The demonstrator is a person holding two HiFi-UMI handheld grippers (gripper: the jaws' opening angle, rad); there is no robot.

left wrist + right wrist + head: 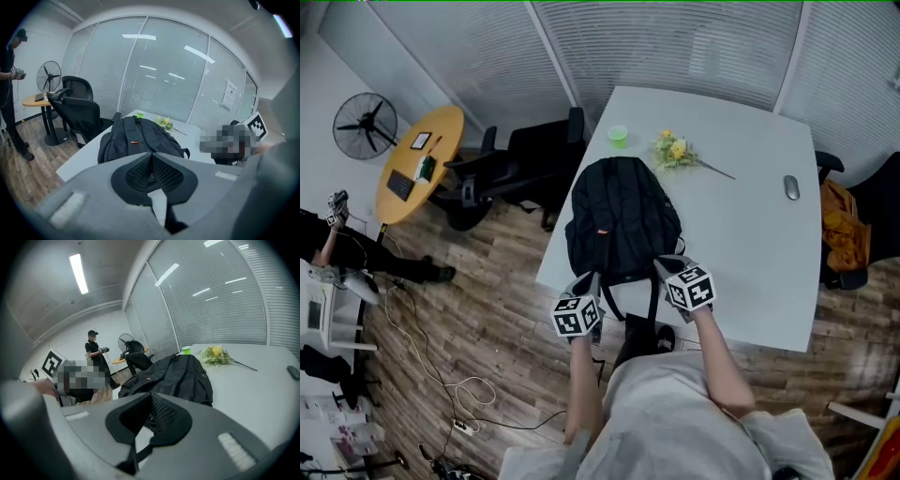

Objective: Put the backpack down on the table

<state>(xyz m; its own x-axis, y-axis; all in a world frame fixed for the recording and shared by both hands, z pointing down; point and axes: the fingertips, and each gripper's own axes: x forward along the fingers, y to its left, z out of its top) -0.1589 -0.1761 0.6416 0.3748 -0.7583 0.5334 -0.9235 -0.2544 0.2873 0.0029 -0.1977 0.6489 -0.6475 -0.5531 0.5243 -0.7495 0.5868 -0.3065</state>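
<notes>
Backpack [622, 220] on table [750, 253]; L gripper [585, 283], R gripper [671, 266] clenched; straps [608, 302] partly hidden behind them.

I'm in an office meeting room: glass walls [675, 42] hung with blinds [469, 56] run from ten to two o'clock past my white table [750, 262]. Black swivel chairs [534, 155] sit at eleven, a round wooden side table [417, 159] and pedestal fan [366, 125] at ten, a computer mouse [791, 187] at one
</notes>
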